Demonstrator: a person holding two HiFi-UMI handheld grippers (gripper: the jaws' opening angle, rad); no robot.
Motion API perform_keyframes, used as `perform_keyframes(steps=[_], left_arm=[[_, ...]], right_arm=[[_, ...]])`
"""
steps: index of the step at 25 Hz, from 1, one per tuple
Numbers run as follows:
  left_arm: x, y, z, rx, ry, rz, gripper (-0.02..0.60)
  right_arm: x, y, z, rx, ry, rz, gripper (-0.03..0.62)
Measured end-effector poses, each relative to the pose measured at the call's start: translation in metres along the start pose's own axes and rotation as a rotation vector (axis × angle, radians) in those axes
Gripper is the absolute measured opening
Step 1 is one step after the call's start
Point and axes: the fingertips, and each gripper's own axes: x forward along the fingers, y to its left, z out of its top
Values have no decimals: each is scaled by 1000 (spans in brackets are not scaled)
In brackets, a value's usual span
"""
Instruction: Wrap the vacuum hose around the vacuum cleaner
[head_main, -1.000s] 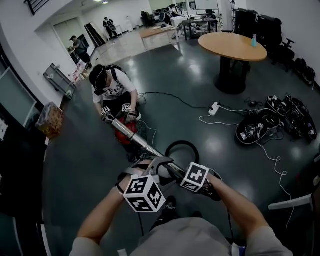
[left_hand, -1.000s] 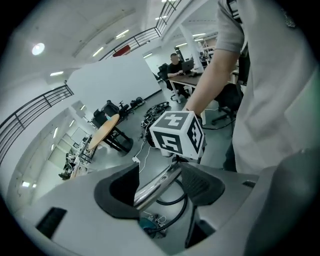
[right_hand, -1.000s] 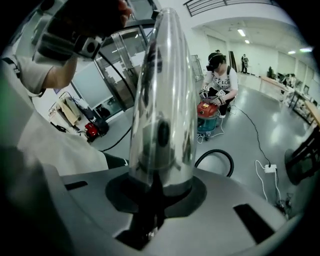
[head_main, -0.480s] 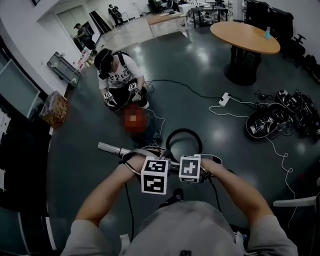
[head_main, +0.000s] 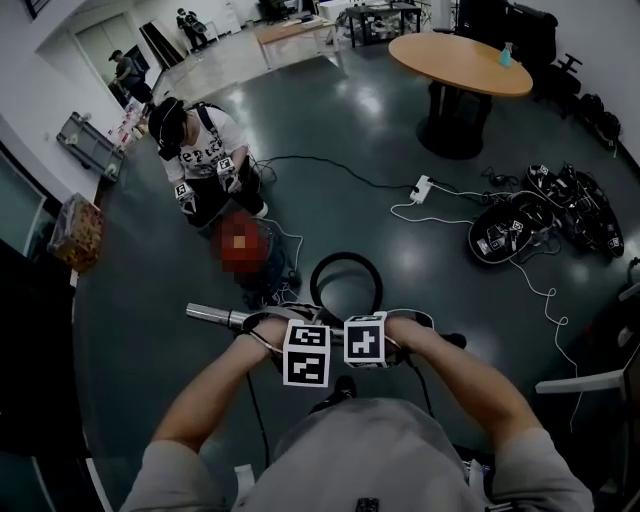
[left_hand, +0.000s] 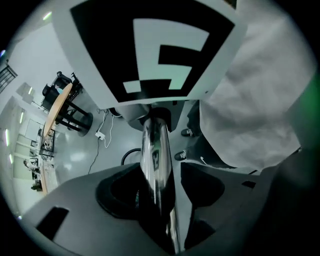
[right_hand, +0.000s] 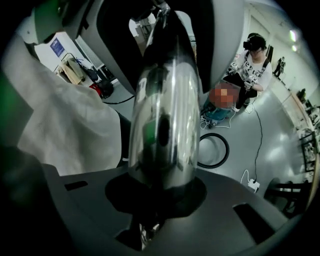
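Free room, from my seat at the controls:
- Bare floor (head_main: 140, 300) to my left, open out to the wall.
- A second clear stretch ahead, between hose and table.

Obstacles:
1. Metal wand (head_main: 215, 316), level across my front.
2. Hose loop (head_main: 347, 256), just beyond the wand.
3. Vacuum cleaner (head_main: 270, 282), left of the loop, with a crouching person (head_main: 205, 160) close behind it.
4. Power strip (head_main: 421, 189) and white cable (head_main: 540, 295), trailing rightward.
5. Black gear pile (head_main: 510, 235), far right.
6. Round table (head_main: 460, 60), well back.
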Motion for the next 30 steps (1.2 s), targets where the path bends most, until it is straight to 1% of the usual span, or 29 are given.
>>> perform_keyframes(steps=[1,2,3,4,6,9,11,14,15,17,18,20,22,25,28,30], left_arm=[[4,3,-2,12,0,14,252],[8,7,-3,21,-4,27,221],[11,10,-3,28,-12,35,172],[13,13,-3,34,-23,35,161],[17,17,-4,49,-48,22,160],[23,16,-4,67,-70,-10,158],[25,16,-2,81,-81,-31,158],[28,20,-1,112,-95,-30,158],[29,21,-2,115,-98,-31,158],[33,23,-6,109,-104,-39,158],[36,24,-7,104,-108,-45,158],[42,24,-12,87,-122,-58,158],[47,20,-21,48,-144,-79,158],[56,19,-32,-17,-166,-94,158],[65,26,-40,-65,-180,-85,158],[70,28,-46,-101,-196,-76,158]], right_arm=[[1,0,-1,11,12,5,67],[2,-1,-2,20,22,9,67],[3,-3,-4,27,31,12,67],[4,-5,-5,36,40,12,67],[5,-7,-8,61,53,23,67],[11,-5,-10,98,58,67,67],[15,-2,-12,118,38,98,67],[18,-3,-10,139,-2,117,67],[18,-5,-10,136,-9,105,67],[15,-13,-10,115,-12,49,73],[12,-19,-12,112,-9,21,87],[3,-27,-17,147,-18,-21,155],[-10,-30,-20,198,-49,-67,182],[-31,-39,-30,231,-74,-179,186],[-56,-52,-46,271,-89,-293,190],[-74,-56,-50,317,-114,-348,190]])
